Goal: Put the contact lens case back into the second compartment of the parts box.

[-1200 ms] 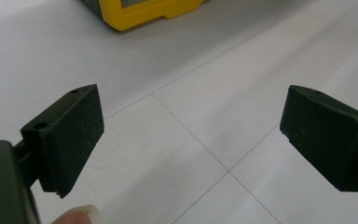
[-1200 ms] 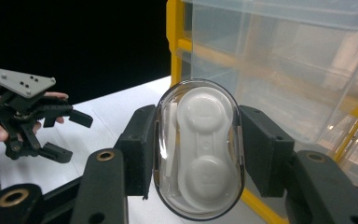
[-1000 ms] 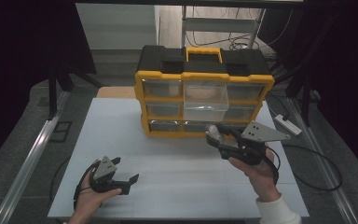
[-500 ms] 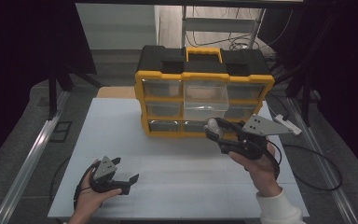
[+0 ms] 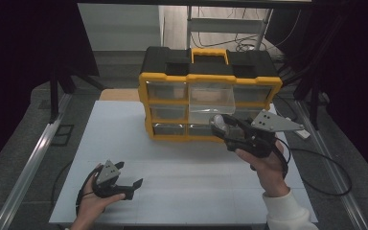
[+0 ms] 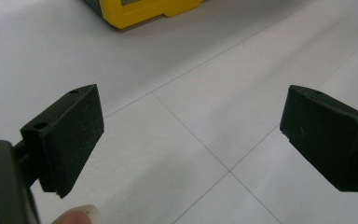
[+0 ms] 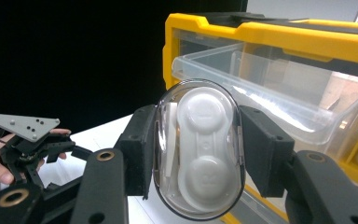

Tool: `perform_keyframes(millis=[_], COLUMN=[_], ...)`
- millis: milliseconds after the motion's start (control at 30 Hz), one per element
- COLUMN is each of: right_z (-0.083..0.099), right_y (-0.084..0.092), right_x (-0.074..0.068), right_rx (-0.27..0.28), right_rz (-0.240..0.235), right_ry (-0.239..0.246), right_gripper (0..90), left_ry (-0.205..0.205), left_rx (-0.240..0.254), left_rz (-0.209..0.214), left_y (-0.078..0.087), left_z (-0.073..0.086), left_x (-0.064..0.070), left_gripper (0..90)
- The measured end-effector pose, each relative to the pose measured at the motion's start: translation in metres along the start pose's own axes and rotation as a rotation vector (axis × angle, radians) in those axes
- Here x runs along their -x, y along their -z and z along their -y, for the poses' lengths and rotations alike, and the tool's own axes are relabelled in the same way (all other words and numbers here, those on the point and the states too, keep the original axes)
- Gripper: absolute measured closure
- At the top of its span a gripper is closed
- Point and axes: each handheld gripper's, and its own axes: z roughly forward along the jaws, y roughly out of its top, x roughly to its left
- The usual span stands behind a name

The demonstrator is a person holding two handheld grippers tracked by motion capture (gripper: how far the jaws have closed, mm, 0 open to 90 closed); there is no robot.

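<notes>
My right gripper point(image 7: 196, 149) is shut on a clear oval case point(image 7: 198, 147) with a white contact-lens holder inside. In the high view the right gripper point(image 5: 220, 125) holds the case point(image 5: 219, 122) just in front of the yellow and black drawer organizer point(image 5: 211, 76), below its pulled-out clear middle drawer point(image 5: 212, 98). That open drawer point(image 7: 279, 100) lies right behind the case. My left gripper point(image 5: 127, 179) rests low on the white table point(image 5: 172, 167) at the front left, open, with nothing between its pads point(image 6: 72, 135).
The organizer has several clear drawers in a yellow frame and a black top with a yellow handle point(image 5: 210, 51). A cable point(image 5: 316, 167) trails from the right gripper over the table's right edge. Metal rails point(image 5: 28, 167) run beside the table.
My right gripper has risen a little with the case, nearer the open drawer. The left gripper has stayed put.
</notes>
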Motion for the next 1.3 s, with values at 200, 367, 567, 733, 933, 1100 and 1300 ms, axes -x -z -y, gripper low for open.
perform_keyframes(millis=[200,367,567,733,933,1100,1300], right_z=[-0.005,-0.010,-0.016,-0.021,-0.027,-0.033,-0.038], right_y=[-0.001,-0.002,-0.003,-0.001,-0.001,-0.002,-0.005], right_x=[0.002,0.003,0.005,0.008,0.009,0.010,0.011], right_rx=[0.009,0.014,0.022,0.024,0.039,0.046,0.052], right_rz=[0.003,0.008,0.011,0.024,0.024,0.025,0.022], right_ry=[0.000,0.002,0.004,0.008,0.005,0.007,0.012], right_gripper=[49.2,49.2,49.2,49.2,49.2,49.1,49.1], left_ry=[0.002,0.002,0.002,0.002,0.002,0.000,0.000], left_rx=[0.000,0.000,0.000,-0.001,0.000,0.004,0.002], left_rz=[-0.001,-0.001,-0.002,-0.002,-0.001,-0.003,-0.003], left_y=[0.000,0.000,0.000,0.000,0.000,0.000,0.000], left_z=[0.000,0.000,0.000,0.000,0.000,0.000,0.000], left_x=[-0.001,-0.001,-0.001,-0.001,-0.001,-0.001,-0.001], left_gripper=[6.9,6.9,6.9,6.9,7.0,7.0,7.0])
